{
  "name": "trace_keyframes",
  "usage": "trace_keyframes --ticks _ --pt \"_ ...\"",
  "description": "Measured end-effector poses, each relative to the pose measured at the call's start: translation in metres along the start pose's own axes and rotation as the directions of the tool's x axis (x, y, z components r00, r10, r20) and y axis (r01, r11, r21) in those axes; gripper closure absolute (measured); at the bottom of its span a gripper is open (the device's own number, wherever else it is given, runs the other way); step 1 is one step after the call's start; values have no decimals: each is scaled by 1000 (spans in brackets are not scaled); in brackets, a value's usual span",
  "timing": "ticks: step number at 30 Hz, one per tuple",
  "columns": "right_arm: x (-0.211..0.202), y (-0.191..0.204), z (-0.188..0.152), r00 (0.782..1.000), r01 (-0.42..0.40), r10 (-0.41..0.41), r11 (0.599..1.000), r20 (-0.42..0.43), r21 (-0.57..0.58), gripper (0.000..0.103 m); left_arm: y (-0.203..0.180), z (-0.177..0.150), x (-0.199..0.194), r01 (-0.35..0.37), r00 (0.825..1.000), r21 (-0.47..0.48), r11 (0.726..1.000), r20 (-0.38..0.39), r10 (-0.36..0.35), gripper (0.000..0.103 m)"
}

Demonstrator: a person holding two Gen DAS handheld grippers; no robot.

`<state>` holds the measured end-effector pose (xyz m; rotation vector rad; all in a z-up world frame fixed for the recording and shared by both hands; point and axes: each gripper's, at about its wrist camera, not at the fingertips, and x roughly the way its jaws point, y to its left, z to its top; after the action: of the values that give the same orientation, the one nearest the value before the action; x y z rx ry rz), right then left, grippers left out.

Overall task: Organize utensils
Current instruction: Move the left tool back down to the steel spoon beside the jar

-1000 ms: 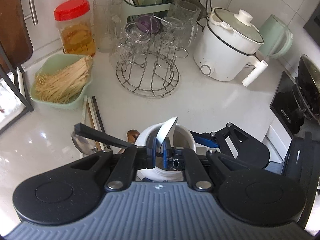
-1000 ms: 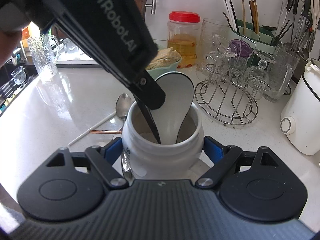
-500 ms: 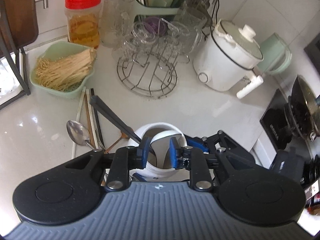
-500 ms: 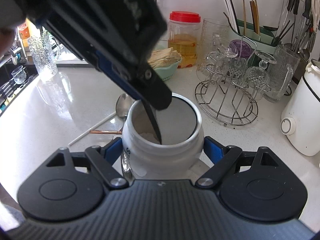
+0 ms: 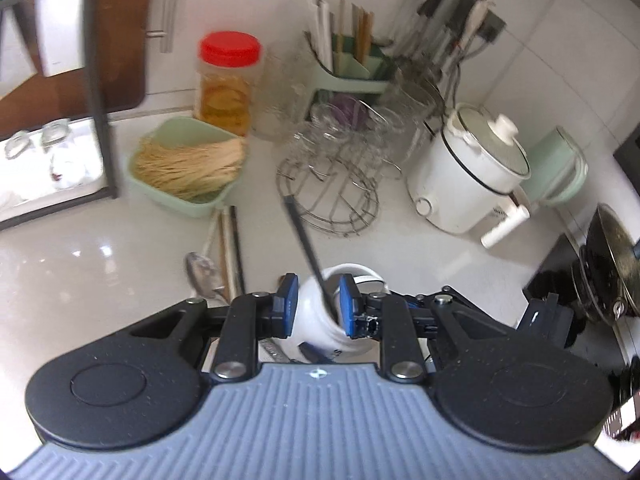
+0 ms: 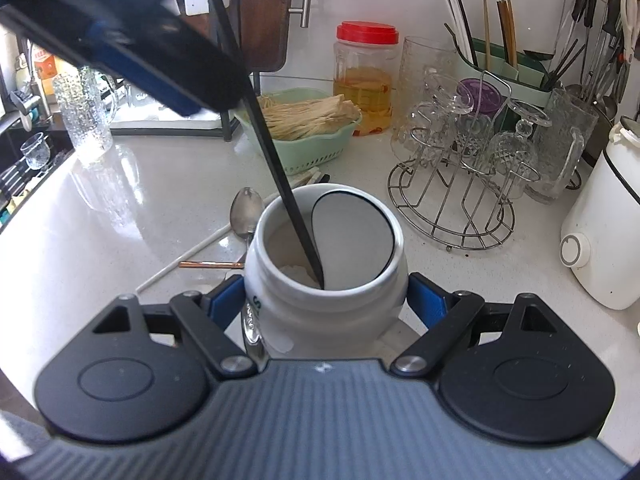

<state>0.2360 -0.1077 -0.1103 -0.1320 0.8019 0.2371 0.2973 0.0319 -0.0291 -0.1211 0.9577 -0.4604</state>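
While the right gripper clamped the white jar by its sides near the camera, the left gripper hovered above the jar mouth, jaws spread and empty. A ladle stood in the jar, its pale bowl against the right inner wall, its black handle slanting up, far and left. More utensils lay on the counter just left of the jar: a metal spoon, a white chopstick, and what seemed, through blur, a copper one. All lay nearer the left gripper, long axes mostly pointing toward the far noodle basket.
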Motion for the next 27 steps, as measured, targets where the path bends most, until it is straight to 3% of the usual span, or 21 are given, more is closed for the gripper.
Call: trace_keyframes --ticks 11,19,27 --pt "2 -1 5 1000 3 -3 1000 -27 -1 14 58 -47 -5 -76 997 -193 978 6 79 77" --pt "3 -6 7 999 -4 4 1000 -43 -7 14 96 -62 33 -104 994 -296 949 -4 108 77" --pt "2 -17 5 999 3 -3 1000 -42 2 14 120 -54 82 -107 993 -322 941 16 118 77"
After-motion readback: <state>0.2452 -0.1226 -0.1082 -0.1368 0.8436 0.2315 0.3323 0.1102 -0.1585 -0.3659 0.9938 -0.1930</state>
